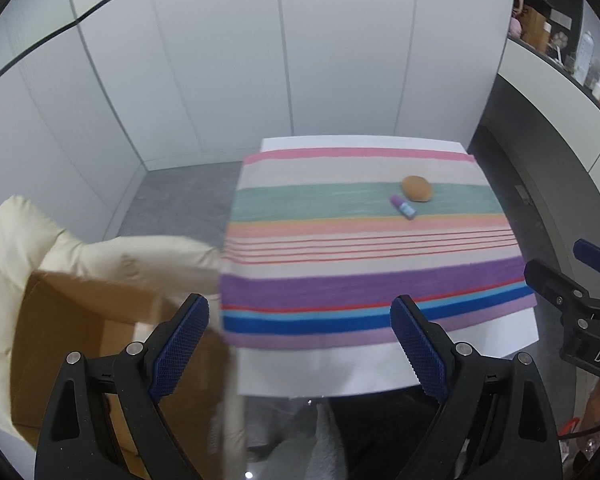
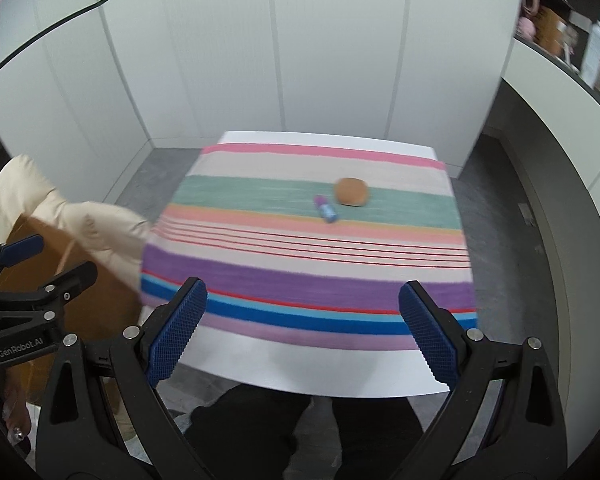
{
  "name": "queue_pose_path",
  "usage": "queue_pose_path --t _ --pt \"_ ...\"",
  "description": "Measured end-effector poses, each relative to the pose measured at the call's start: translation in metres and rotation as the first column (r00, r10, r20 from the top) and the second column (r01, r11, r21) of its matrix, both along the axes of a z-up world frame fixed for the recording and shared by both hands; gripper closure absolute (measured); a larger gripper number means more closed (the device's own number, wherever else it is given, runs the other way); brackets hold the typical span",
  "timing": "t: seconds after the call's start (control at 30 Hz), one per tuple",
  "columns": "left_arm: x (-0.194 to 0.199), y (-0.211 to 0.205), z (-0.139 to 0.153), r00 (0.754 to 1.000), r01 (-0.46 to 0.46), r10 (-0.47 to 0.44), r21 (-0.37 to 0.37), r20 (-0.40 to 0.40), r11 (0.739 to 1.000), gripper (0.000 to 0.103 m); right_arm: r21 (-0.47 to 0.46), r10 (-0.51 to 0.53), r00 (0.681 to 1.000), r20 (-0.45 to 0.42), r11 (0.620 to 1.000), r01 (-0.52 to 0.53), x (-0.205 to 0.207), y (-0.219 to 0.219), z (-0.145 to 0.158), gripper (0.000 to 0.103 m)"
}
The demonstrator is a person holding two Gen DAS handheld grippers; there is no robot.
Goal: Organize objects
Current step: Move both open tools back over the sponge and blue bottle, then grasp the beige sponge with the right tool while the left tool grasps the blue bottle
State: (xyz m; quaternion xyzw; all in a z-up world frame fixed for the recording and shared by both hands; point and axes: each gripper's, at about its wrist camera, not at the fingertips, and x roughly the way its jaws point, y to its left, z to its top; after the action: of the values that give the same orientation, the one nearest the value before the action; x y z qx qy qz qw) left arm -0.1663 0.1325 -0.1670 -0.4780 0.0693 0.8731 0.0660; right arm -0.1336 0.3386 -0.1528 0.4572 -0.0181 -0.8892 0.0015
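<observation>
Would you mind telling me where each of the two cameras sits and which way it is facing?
Left wrist: on the left gripper, angled down over the near edge of the table; its open blue pads and the right gripper at far right show.
Right wrist: on the right gripper, angled down likewise; open pads, dark trouser legs, left gripper at far left.
Both share the striped cloth, bun, small purple tube, cardboard box and cream cloth.

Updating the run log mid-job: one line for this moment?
left gripper: open, empty | right gripper: open, empty | bun, purple tube: on striped cloth, untouched
</observation>
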Motion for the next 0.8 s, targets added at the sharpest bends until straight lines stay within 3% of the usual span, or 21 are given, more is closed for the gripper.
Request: queue_pose_path --t 0.17,0.33,0.43,0.6,0.8 --pt "-0.036 0.047 -0.028 1.0 0.014 -0.014 -0.012 0.022 1.0 0.01 -0.004 -0.044 0.999 -0.013 0.999 0.044 -0.022 0.046 -0.018 0.005" --pt "-0.087 0.1 -0.069 0.999 0.036 -0.037 -0.102 -0.004 0.994 0.01 -0.036 -0.088 0.996 -0.018 0.996 0.087 -0.065 0.093 -0.053 0.005" --pt "-0.121 0.117 -0.097 1.0 0.009 -0.007 -0.096 0.016 0.995 0.01 -0.048 -0.103 0.995 -0.019 0.994 0.102 -0.099 0.115 -0.078 0.005" --pt "-0.162 0.138 -0.15 0.999 -0.03 0.033 -0.106 0.024 0.994 0.01 -0.08 -0.093 0.996 0.004 0.992 0.093 -0.163 0.133 -0.128 0.005" --pt "-0.187 0.147 -0.199 0.993 -0.046 0.054 -0.081 0.104 0.996 0.01 -0.067 -0.031 0.999 0.031 0.997 0.033 -0.233 0.125 -0.19 0.005"
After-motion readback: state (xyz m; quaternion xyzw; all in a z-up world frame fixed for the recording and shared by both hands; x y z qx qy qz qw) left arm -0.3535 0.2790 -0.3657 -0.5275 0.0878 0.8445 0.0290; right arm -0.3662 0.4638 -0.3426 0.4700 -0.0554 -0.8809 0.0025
